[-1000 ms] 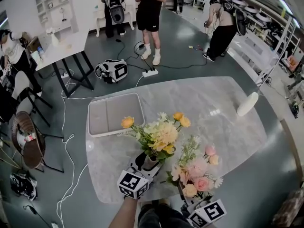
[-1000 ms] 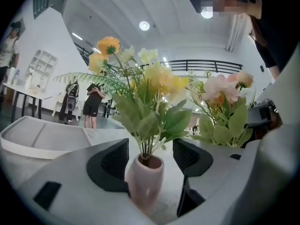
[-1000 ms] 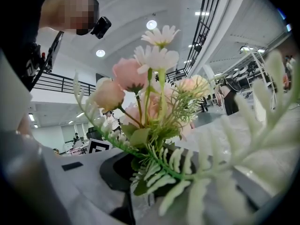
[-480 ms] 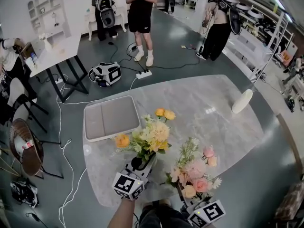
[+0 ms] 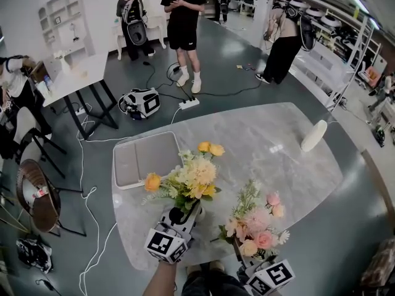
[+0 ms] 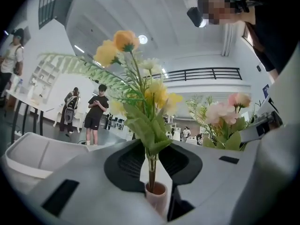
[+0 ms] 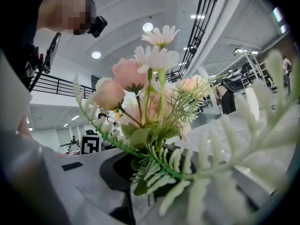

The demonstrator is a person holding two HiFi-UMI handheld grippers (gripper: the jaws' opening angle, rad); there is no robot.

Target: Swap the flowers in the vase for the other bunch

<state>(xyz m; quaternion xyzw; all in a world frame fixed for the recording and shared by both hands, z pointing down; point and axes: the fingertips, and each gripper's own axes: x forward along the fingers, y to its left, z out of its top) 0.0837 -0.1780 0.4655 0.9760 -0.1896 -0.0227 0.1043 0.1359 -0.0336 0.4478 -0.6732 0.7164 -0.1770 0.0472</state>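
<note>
First step — my left gripper (image 6: 152,161) has just closed onto the vase (image 6: 157,194), yellow bunch (image 5: 188,177) inside, at the table's (image 5: 278,140) near edge. My right gripper (image 7: 150,182) clenches the pink bunch (image 5: 256,224) beside it — next, I reckon, the yellow stems must come out.

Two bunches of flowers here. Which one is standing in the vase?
The yellow and orange bunch, at the left: its stems run down into the small pale vase. The pink bunch beside it shows no vase.
</note>
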